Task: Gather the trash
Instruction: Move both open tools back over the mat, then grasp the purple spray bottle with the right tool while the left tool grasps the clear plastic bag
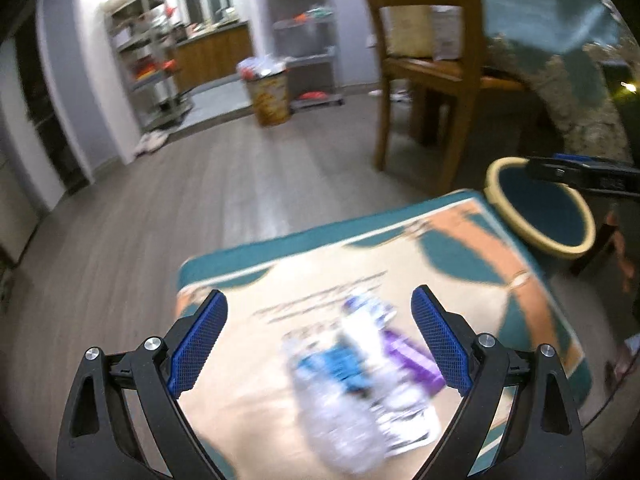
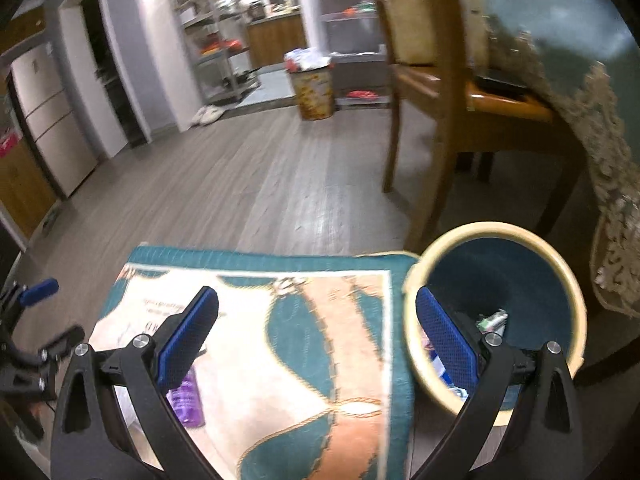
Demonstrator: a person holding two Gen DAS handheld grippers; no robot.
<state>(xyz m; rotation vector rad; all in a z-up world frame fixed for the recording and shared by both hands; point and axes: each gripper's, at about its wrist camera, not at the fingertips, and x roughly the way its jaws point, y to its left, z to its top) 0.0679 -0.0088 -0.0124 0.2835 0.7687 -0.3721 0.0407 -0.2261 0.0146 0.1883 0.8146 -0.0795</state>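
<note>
My left gripper [image 1: 319, 340] is open above a pile of trash on the rug: a crushed clear plastic bottle [image 1: 336, 412] with a blue label, a white wrapper [image 1: 368, 312] and a purple wrapper [image 1: 412, 360]. The pile is blurred. My right gripper [image 2: 318, 340] is open and empty over the rug, its right finger over the rim of the teal bin [image 2: 532, 280] with a cream rim. Some trash [image 2: 494, 318] lies inside the bin. The bin also shows in the left wrist view [image 1: 548, 208]. The purple wrapper shows by my right gripper's left finger [image 2: 186, 400].
The patterned teal, cream and orange rug [image 2: 300, 360] lies on a grey wood floor. A wooden chair [image 2: 432, 92] and a table with a lace-edged cloth [image 2: 608, 152] stand behind the bin. A full yellow trash can [image 2: 312, 88] and metal shelves [image 2: 216, 40] stand at the back.
</note>
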